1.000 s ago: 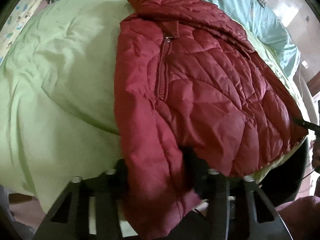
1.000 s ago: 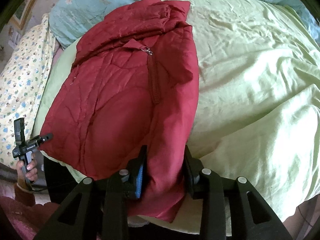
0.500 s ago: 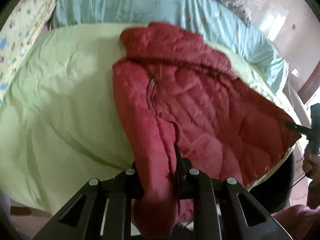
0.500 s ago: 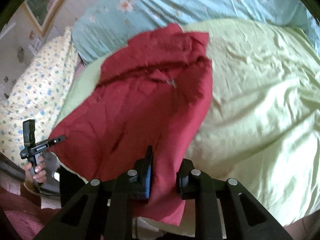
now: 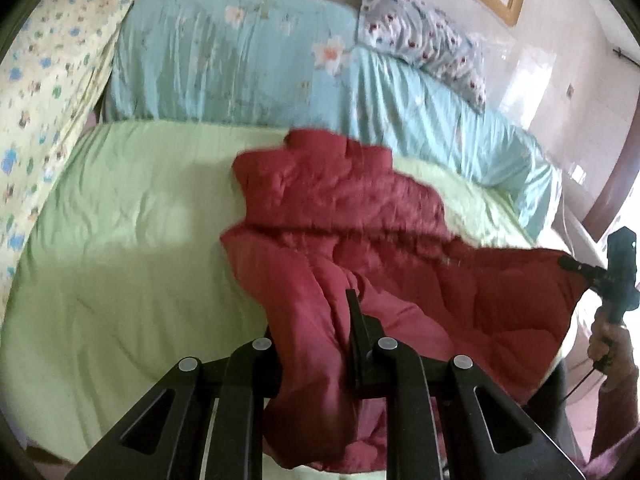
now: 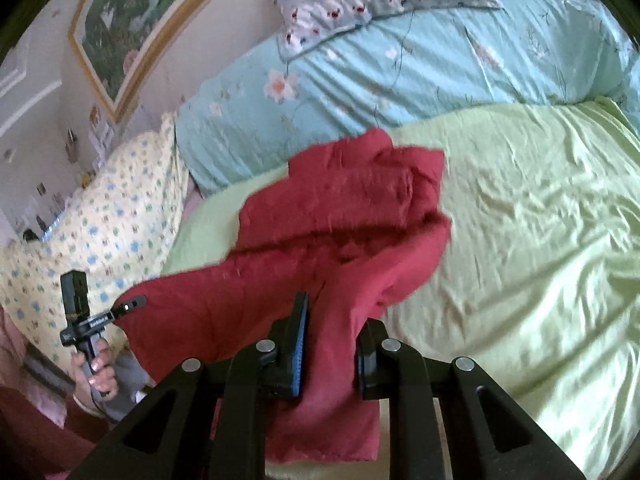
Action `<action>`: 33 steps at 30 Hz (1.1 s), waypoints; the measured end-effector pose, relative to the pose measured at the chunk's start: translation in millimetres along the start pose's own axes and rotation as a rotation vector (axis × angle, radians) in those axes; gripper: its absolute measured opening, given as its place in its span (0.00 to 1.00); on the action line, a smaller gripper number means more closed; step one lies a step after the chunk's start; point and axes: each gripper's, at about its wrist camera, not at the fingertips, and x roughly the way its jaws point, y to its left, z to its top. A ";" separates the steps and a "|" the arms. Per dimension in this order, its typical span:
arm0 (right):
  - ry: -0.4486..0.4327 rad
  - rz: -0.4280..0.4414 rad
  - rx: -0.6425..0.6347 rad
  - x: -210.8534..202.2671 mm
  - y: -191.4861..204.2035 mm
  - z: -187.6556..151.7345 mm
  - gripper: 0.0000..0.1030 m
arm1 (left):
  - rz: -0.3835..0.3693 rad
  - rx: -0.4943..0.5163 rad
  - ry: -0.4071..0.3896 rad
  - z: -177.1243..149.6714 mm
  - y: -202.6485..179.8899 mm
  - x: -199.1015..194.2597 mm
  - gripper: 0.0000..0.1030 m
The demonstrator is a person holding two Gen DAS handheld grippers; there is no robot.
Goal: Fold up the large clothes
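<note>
A dark red quilted jacket (image 5: pixel 360 216) lies on the light green bed cover (image 5: pixel 132 216), its near hem lifted off the bed. My left gripper (image 5: pixel 312 344) is shut on one bottom corner of the jacket, which hangs down between the fingers. My right gripper (image 6: pixel 330 344) is shut on the other bottom corner of the jacket (image 6: pixel 340 220). The hem stretches between them. My right gripper also shows at the right edge of the left wrist view (image 5: pixel 568 264), my left gripper at the left of the right wrist view (image 6: pixel 132 304). The jacket's collar end rests further up the bed.
A light blue floral quilt (image 5: pixel 240 56) and a patterned pillow (image 5: pixel 420 36) lie at the head of the bed. A yellow patterned blanket (image 6: pixel 100 216) lies along one side. A framed picture (image 6: pixel 132 12) hangs on the wall. The green cover (image 6: pixel 540 220) spreads wide beside the jacket.
Both grippers have risen and tilted up with the jacket's bottom hem, lifting it off the bed. The head of the bed and wall have come into view.
</note>
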 end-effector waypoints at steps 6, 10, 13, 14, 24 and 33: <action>-0.095 -0.004 0.007 9.0 -1.8 39.2 0.17 | 0.023 0.002 -0.057 33.1 3.4 19.4 0.16; -0.136 -0.024 0.021 24.8 -10.7 63.2 0.17 | 0.044 -0.023 -0.072 56.0 5.7 43.2 0.16; -0.160 -0.023 0.048 38.4 -22.3 80.3 0.17 | 0.061 -0.036 -0.080 75.3 3.8 65.0 0.17; -0.166 -0.027 0.054 44.4 -25.6 86.8 0.17 | 0.067 -0.043 -0.083 81.3 4.2 73.1 0.17; -0.212 -0.032 0.159 104.7 -63.1 140.8 0.17 | 0.118 -0.112 -0.071 142.7 20.5 162.1 0.18; -0.213 -0.103 0.250 172.5 -99.6 169.4 0.18 | 0.180 -0.204 -0.004 191.8 49.0 273.8 0.18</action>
